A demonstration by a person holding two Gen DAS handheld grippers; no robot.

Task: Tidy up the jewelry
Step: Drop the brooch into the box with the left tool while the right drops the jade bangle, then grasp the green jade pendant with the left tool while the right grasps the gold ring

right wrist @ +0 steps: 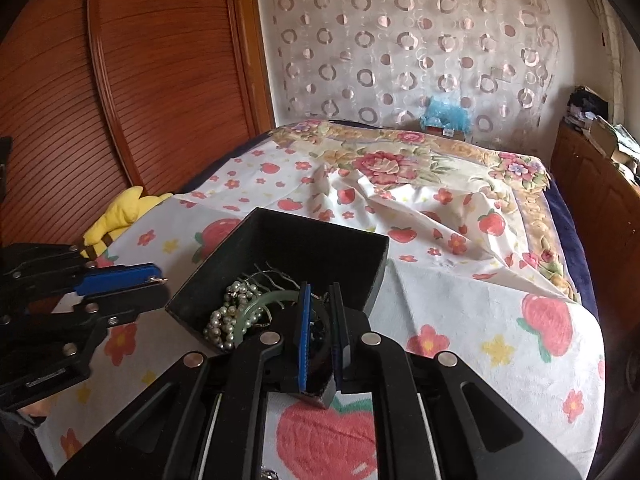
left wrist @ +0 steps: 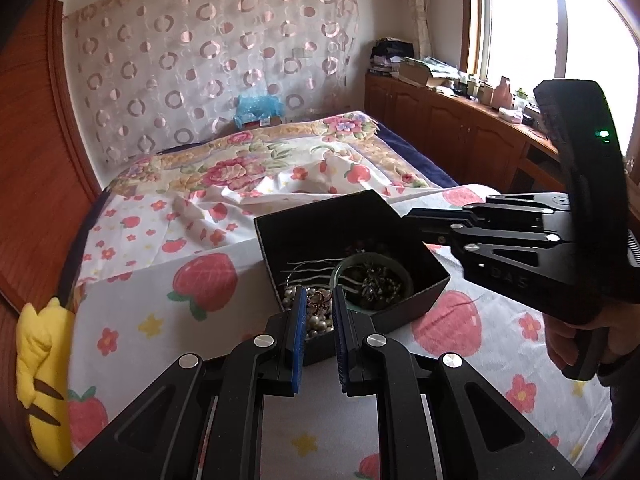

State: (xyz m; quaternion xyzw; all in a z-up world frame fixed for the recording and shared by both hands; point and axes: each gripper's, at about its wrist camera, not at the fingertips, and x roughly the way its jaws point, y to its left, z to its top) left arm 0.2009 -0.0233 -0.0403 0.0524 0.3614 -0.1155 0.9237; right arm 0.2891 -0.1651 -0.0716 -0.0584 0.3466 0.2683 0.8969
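Right gripper (right wrist: 320, 340): fingers clenched on a wall of the open black square box (right wrist: 312, 236), at its near corner; the dark wall fills the gap between the blue pads.

Left gripper (left wrist: 319, 336): fingers drawn nearly together with only a thin slit between them and nothing in it, poised at the opposite corner of the box. Contact with the box cannot be told.

Contents of the box, just ahead of both pairs of fingers:
- tangled strand of white pearl beads (right wrist: 218, 320), nearest the left fingers;
- pale green translucent bangle (right wrist: 256, 306), lying against the pearls, directly ahead of the right fingers;
- silver wire hair comb (right wrist: 264, 272), beyond the bangle;
- dark beaded pieces (left wrist: 374, 282), inside the bangle's ring, too tangled to itemise.

Beneath the fingers and box: white strawberry-and-flower printed bed sheet (right wrist: 460, 320).

Far out to the left of the fingers: yellow plush toy (right wrist: 120, 212), at the bed's edge against a reddish-brown louvred wooden door (right wrist: 160, 80).
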